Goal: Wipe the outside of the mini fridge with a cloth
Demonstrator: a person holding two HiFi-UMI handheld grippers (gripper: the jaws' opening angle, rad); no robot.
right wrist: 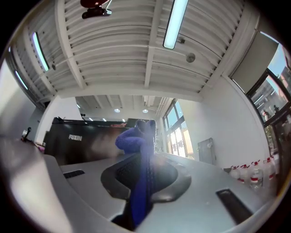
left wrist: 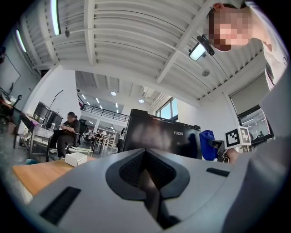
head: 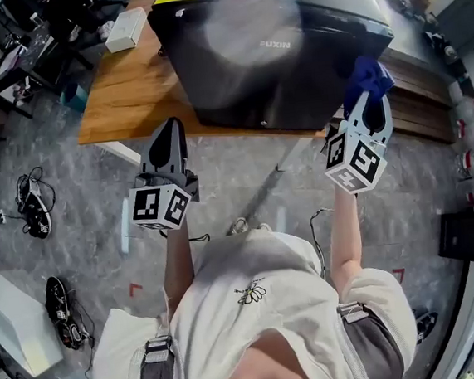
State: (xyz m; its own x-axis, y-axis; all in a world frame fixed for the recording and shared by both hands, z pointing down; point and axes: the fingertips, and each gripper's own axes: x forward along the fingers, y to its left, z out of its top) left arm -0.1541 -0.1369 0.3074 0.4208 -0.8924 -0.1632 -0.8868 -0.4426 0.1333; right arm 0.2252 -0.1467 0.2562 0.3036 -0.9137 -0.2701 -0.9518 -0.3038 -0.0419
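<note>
1. The left gripper (head: pixel 168 139) is held before the table's near edge, its jaws pressed together with nothing between them, and is pointed at the fridge's front
2. The right gripper (head: pixel 368 107) is held further right, its jaws pinched on a blue cloth (head: pixel 368 76)
3. The cloth is laid lengthwise along the jaws, and its bunched end is pushed out past the tips toward the fridge
4. That bunched end is seen at the right edge of the fridge's front; whether it is touching cannot be told
5. The black fridge (head: pixel 273 48) is stood upright on a wooden table (head: pixel 124 95), with its glossy, lettered front turned toward the grippers
6. From the head view its longer side is seen running left to right, along the table's near edge
7. A white box (head: pixel 126 28) is laid on the table to the fridge's left, apart from it
8. Beyond the table, a seated person (left wrist: pixel 68 129) is seen at a desk in the left gripper view
</note>
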